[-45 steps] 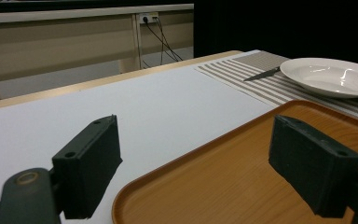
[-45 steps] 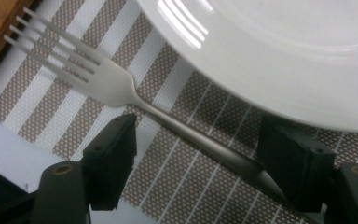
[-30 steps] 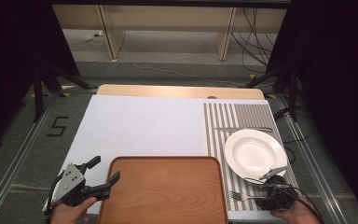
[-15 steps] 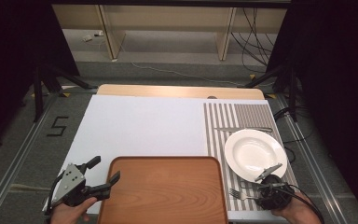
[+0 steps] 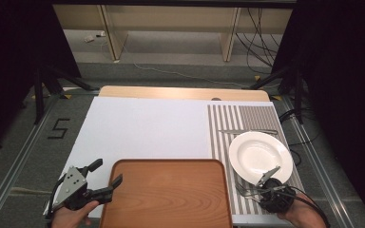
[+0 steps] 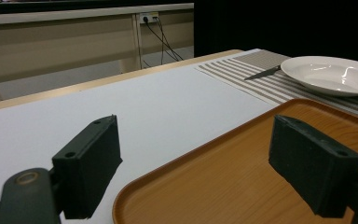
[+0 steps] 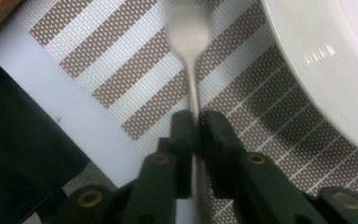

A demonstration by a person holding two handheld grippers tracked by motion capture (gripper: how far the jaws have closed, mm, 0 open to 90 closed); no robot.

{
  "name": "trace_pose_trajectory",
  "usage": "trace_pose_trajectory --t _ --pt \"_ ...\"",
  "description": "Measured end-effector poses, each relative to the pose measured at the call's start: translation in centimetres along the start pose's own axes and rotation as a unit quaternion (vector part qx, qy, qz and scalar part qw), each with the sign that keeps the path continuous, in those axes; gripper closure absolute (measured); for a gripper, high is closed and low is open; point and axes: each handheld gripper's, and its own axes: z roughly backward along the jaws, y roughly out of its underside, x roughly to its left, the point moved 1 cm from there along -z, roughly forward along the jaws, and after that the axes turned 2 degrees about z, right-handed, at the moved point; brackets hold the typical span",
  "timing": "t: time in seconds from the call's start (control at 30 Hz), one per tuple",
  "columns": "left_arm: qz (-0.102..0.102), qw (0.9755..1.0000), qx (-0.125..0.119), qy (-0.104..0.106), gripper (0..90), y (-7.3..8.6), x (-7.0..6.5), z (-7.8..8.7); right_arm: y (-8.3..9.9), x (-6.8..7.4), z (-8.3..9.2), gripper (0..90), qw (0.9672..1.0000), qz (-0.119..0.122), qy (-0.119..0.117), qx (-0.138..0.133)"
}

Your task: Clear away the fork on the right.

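Fork (image 7: 192, 51): lies on the striped placemat (image 7: 121, 70) at the near right corner of the desk (image 5: 147, 128), just beside the white plate (image 5: 260, 155), tines pointing toward the wooden tray (image 5: 168, 194). Its thin handle runs between the jaws of the right gripper (image 7: 196, 126), which have just been closing and now pinch it; the grip sits low on the handle, likely so the fork can be lifted clear of the mat without tipping.

Left gripper (image 6: 205, 158): jaws wide open, one over the white desk surface, the other over the tray's near left corner, straddling the rim without pressing it. Judged a waiting pose, or readiness to steady the tray.

Knife (image 5: 247, 131): on the placemat beyond the plate, well apart from both grippers.

Tray: bare, centred at the near edge, probably the destination for the tableware.
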Motion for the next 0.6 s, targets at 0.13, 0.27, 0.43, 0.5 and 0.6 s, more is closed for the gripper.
trace_pose_trajectory --t 0.13,0.27,0.43,0.5,0.6 --pt "0.000 1.0000 0.000 -0.001 16.4 0.0 0.0 0.0 -0.1 0.0 0.0 84.3 1.0000 0.005 0.003 0.002" --pt "0.001 1.0000 -0.001 -0.001 16.4 0.0 0.0 0.0 -0.1 0.0 0.0 84.7 0.9999 0.014 0.005 0.000" --pt "0.001 1.0000 -0.001 -0.001 16.4 0.0 0.1 0.0 -0.3 0.2 0.6 85.0 0.9997 0.020 0.000 -0.014" --pt "0.001 1.0000 -0.001 -0.001 16.4 0.0 0.1 0.0 -0.3 0.3 0.8 85.1 0.9997 0.020 -0.001 -0.015" --pt "0.000 1.0000 -0.001 -0.002 16.4 0.0 0.1 0.0 -0.7 0.9 1.2 85.1 0.9993 0.031 -0.005 -0.022"
